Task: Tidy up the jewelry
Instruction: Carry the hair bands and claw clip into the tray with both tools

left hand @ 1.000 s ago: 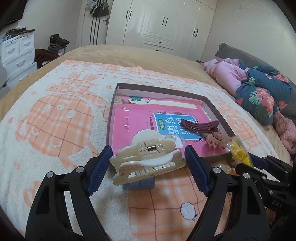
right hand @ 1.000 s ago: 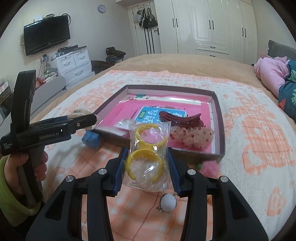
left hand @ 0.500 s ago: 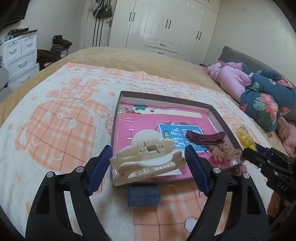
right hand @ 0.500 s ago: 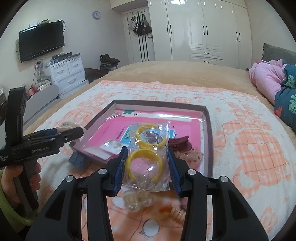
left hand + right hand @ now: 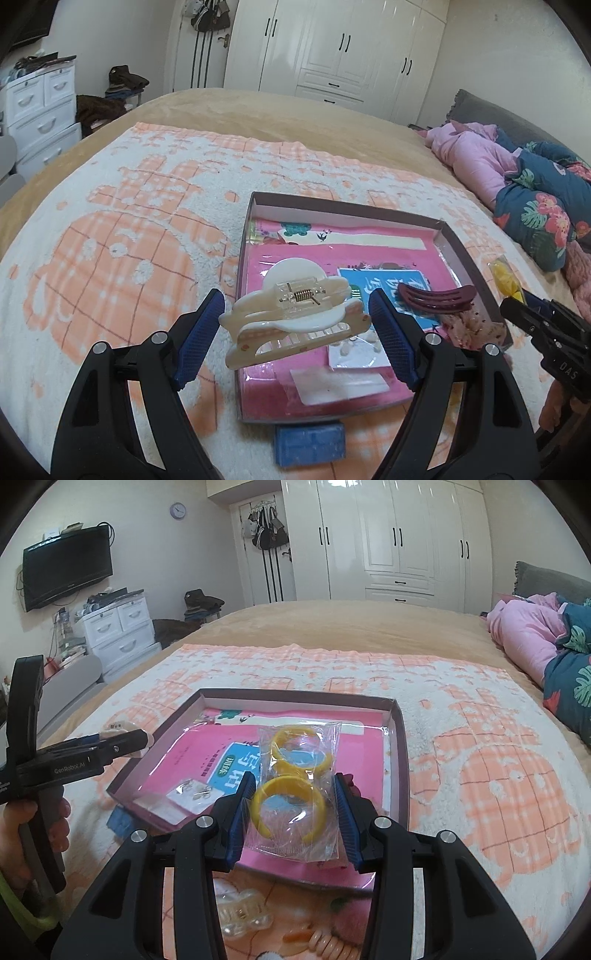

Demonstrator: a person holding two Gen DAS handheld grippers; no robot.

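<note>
My left gripper (image 5: 297, 325) is shut on a cream hair claw clip (image 5: 295, 314) and holds it above the near left part of a shallow purple-rimmed box (image 5: 476, 266) with a pink floor. In the box lie a dark red hair clip (image 5: 436, 295), a speckled pink clip (image 5: 476, 328) and a small earring card (image 5: 354, 350). My right gripper (image 5: 293, 812) is shut on a clear bag of yellow bangles (image 5: 295, 790), held over the near edge of the box (image 5: 400, 746). The left gripper also shows in the right wrist view (image 5: 122, 742).
The box sits on an orange and white fleece blanket (image 5: 122, 251) on a bed. A blue block (image 5: 310, 443) lies just before the box. A pearly clip (image 5: 243, 912) and a coiled hair tie (image 5: 332, 941) lie near me. Pink and floral bedding (image 5: 517, 177) is at the right.
Both grippers have risen and moved forward over the box with their loads. The view of the box is now steeper; the bangle bag hangs over the box's near edge.
</note>
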